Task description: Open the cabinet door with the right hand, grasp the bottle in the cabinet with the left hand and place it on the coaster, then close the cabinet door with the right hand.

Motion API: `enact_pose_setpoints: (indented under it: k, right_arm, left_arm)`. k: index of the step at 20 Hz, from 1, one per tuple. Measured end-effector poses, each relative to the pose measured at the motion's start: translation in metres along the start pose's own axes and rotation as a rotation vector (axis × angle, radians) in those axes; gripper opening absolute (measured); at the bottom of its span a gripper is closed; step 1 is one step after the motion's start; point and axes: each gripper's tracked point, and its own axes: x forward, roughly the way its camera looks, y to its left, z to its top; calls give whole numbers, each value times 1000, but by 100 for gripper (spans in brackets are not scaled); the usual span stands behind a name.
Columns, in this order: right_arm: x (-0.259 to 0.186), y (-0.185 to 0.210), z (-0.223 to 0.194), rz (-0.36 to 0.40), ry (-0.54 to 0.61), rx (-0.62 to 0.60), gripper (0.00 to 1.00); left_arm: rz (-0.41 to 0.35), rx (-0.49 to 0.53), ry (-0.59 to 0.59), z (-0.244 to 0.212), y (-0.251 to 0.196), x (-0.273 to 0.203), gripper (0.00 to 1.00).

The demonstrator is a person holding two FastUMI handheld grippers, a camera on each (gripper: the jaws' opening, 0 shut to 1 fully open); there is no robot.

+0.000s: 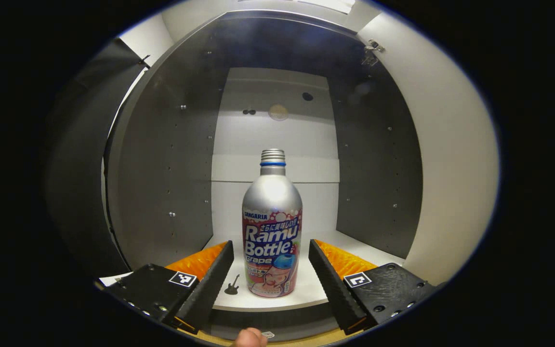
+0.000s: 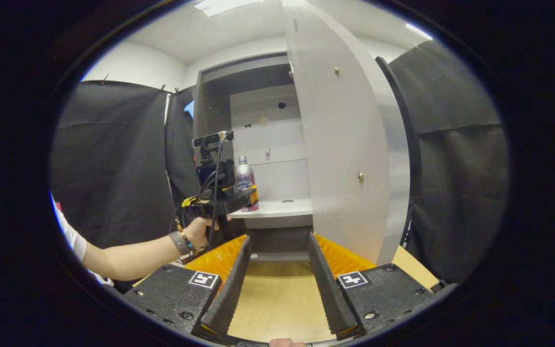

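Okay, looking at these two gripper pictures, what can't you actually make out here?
- Coaster: whether it lies on the table cannot be told; the right gripper covers much of it.
- Bottle: its back is turned away; in the right gripper view the left gripper hides its lower part.
- Cabinet door: outer face turned away.
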Motion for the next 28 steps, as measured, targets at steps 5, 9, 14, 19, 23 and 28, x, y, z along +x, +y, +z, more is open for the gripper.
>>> enact_pose_setpoints:
  k: [5,9,14,19,23,28]
  right_arm:
    - [2,0,0,1,-4,4,76]
    - [2,1,-1,6,-2,6,76]
    - [3,1,-1,11,-5,7,76]
    - [4,2,0,17,-15,2,76]
    - [5,3,-1,26,-9,7,76]
    - [5,4,-2,46,-8,-3,76]
  left_arm:
    - [19,-1,5,0,3,13,95]
    - [0,-9,-11,4,-3,20,87]
    - [-33,-34,-21,12,-8,6,76]
    - [-55,-27,-81,35,-4,-39,74]
    - [-55,-20,-120,39,12,-92,74]
    - [1,-34,-109,24,48,-156,74]
